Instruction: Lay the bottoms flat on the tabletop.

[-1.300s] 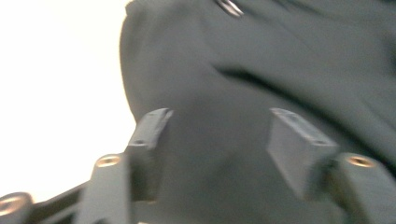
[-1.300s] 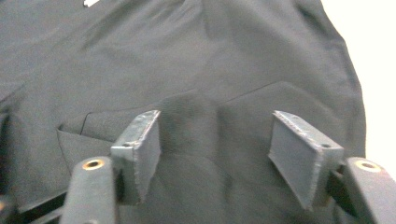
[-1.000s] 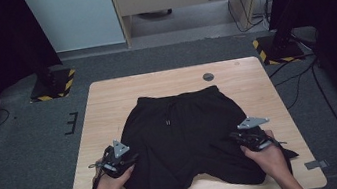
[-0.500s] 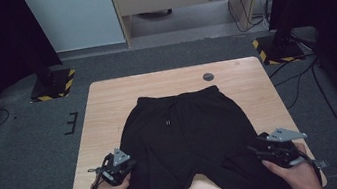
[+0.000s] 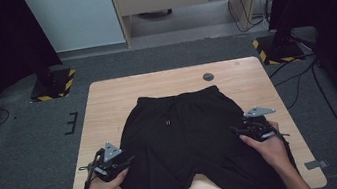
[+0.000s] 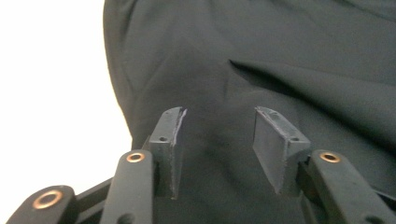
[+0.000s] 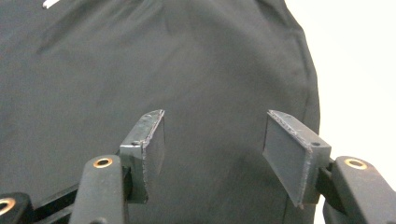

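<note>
High view: I see black shorts (image 5: 189, 142) spread flat on the bench (image 5: 107, 103), waistband at the far side. My left gripper (image 5: 113, 159) and right gripper (image 5: 251, 126) sit at the shorts' side edges, fingers released, spread over fabric.

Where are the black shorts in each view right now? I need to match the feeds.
High view: black shorts spread mid-table, waistband far.
Left gripper view: black fabric beyond the open jaws, table at left.
Right gripper view: fabric under the open jaws, table at right.
Shared landmark: white drawstring tip.
</note>
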`<act>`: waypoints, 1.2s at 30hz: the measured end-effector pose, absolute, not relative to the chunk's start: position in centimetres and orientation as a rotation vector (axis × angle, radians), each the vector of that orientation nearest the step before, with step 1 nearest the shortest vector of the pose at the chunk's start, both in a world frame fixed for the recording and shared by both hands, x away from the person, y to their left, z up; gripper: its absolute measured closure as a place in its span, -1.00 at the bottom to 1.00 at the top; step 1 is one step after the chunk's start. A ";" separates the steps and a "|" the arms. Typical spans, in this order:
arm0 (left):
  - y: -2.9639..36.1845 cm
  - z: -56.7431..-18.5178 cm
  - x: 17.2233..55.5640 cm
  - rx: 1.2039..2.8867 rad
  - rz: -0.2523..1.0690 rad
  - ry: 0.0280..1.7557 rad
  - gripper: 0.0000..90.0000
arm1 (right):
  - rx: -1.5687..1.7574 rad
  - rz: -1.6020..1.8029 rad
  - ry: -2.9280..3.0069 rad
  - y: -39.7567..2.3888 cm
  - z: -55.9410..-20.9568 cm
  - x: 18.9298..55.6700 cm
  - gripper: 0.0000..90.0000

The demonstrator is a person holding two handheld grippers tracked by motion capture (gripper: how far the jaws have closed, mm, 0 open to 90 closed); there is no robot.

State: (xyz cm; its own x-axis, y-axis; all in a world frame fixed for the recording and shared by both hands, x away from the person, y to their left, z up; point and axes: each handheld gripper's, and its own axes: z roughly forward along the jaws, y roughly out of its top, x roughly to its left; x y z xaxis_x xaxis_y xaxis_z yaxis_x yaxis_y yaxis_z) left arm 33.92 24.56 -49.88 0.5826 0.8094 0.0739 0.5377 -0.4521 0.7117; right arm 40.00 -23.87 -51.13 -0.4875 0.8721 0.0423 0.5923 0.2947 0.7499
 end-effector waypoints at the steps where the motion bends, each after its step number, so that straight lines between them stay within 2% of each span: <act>1: 24.3 -50.5 34.1 2.167 0.533 1.078 0.03 | 1.313 1.025 2.202 -23.9 -51.3 39.9 -0.17; 3: 23.9 -51.3 34.2 2.176 0.514 1.094 0.00 | 1.323 1.008 2.206 -24.0 -51.6 39.7 -0.19; 7: 23.9 -51.8 33.2 2.179 0.479 1.096 0.11 | 1.335 0.997 2.203 -24.6 -51.9 38.8 -0.18; 10: 24.1 -51.4 32.3 2.212 0.456 1.074 0.23 | 1.311 1.002 2.208 -25.1 -51.5 38.4 -0.08; 12: 24.3 -50.6 32.4 2.224 0.488 1.065 0.21 | 1.316 1.024 2.185 -25.4 -50.9 39.0 -0.01; 17: 24.6 -47.9 36.4 2.112 0.620 1.098 -0.06 | 1.354 1.009 2.159 -25.2 -50.2 43.2 0.22; 19: 24.7 -47.5 38.8 2.077 0.622 1.120 -0.13 | 1.377 1.030 2.145 -25.0 -50.2 45.1 0.31; 23: 24.9 -48.0 42.8 2.056 0.633 1.162 -0.11 | 1.402 1.032 2.138 -24.4 -50.5 48.3 0.41; 27: 25.1 -48.5 45.4 2.045 0.609 1.196 -0.10 | 1.411 1.045 2.135 -24.2 -50.3 50.4 0.41; 33: 25.1 -48.8 46.0 2.058 0.603 1.216 -0.08 | 1.367 0.976 2.186 -23.4 -50.7 53.5 0.46; 36: 25.3 -48.7 45.9 2.067 0.621 1.214 -0.02 | 1.367 0.912 2.223 -22.9 -51.5 54.7 0.42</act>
